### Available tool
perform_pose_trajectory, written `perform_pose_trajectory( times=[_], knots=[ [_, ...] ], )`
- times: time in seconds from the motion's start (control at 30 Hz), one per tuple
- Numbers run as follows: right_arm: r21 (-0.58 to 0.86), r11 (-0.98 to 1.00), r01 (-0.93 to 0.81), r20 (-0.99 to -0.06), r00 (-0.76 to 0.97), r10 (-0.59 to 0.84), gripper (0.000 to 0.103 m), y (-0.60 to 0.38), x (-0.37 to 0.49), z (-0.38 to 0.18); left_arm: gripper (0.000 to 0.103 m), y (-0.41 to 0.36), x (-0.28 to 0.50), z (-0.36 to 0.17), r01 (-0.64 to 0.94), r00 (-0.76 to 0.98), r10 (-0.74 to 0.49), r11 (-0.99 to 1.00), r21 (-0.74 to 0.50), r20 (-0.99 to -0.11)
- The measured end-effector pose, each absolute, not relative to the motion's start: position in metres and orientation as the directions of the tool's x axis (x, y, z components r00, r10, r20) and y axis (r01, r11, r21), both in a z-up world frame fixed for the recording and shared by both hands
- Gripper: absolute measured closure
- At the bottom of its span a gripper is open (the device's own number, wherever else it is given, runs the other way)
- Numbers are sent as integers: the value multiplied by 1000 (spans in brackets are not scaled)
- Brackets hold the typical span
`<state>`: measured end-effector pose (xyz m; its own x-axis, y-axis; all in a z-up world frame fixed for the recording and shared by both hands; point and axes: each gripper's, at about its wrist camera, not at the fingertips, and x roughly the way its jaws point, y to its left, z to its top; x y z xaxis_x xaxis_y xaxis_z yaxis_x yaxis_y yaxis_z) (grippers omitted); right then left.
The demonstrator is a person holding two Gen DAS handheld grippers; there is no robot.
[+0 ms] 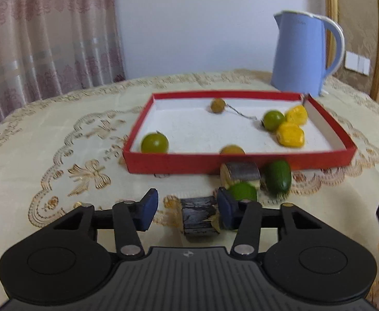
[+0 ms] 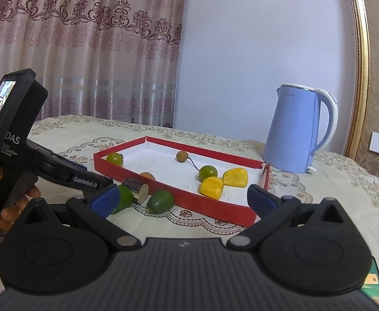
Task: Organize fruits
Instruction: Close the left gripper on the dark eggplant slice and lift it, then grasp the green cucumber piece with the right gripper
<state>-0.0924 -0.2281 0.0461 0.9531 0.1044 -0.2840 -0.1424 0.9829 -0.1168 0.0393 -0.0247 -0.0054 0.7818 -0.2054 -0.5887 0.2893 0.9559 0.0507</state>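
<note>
Item: left gripper (image 1: 186,211), low over the tablecloth (image 1: 59,181), just in front of the red tray (image 1: 241,163). We see a dark cane piece (image 1: 199,217) lying between its blue pads. The right pad touches the piece's end; the left pad (image 1: 145,211) stands apart from it, so nothing is clamped yet.

Item: right gripper (image 2: 181,199), jaws wide apart and empty, hovering near the tray's front corner.

Item: fruit still outside the tray. Besides the dark piece we count a second cane piece (image 1: 241,175) against the tray wall, a round green fruit (image 1: 242,191) and an oblong green fruit (image 1: 277,177), all crowded together just beside the left gripper's right pad.

Item: fruit inside the tray. Two green fruits, two yellow ones (image 1: 290,134), a brown one on a stem (image 1: 217,105) and an orange one (image 1: 232,150) at the near wall.

Risks, as we judge them:
- The pads meet the piece off-centre, so it may pivot or squirt out and roll on the cloth.
- The right pad sits against the round green fruit; closing could nudge it and scatter its neighbours.
- A weak hold may drop the piece at the tray wall.
- The blue kettle (image 1: 303,54) stands just behind the tray; an overreach could bump it.
</note>
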Motion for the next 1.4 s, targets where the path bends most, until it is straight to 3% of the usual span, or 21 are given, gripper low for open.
perform_pose_trajectory(
  times=[0.1, 0.17, 0.53, 0.83, 0.9, 0.97, 1.03, 1.07, 1.1, 1.4],
  knots=[
    [-115, 983, -142, -274, 956, 106, 0, -227, -94, 47, 56, -24, 46, -14, 286, 764, -203, 957, 40, -613],
    [-118, 982, -145, -278, 955, 107, 0, -227, -95, 47, 70, -22, 50, -16, 291, 757, -217, 957, 21, -617],
    [-154, 964, -215, -332, 931, 154, 0, -213, -87, 44, 70, -10, 36, -13, 290, 781, -222, 957, 23, -583],
    [-215, 893, -396, -412, 866, 284, 0, -202, -52, 45, 70, 15, 26, 4, 243, 820, -189, 970, 30, -541],
    [-206, 873, -442, -422, 845, 329, 16, -203, -42, 46, 70, 19, 24, 8, 238, 827, -189, 971, 26, -530],
    [-211, 853, -477, -456, 820, 346, 24, -200, -30, 46, 70, 21, 24, 10, 234, 831, -187, 972, 25, -524],
    [-234, 826, -513, -498, 793, 352, 41, -192, -23, 43, 70, 23, 24, 11, 228, 834, -182, 973, 25, -520],
    [-232, 815, -531, -518, 776, 359, 56, -188, -20, 41, 70, 24, 25, 11, 225, 835, -180, 974, 24, -520],
    [-228, 803, -550, -531, 762, 371, 62, -184, -17, 39, 70, 25, 25, 10, 224, 835, -179, 974, 23, -521],
    [-230, 746, -625, -591, 699, 403, 56, -157, 16, 24, 70, 38, 29, 6, 214, 831, -177, 977, 10, -527]
  ],
)
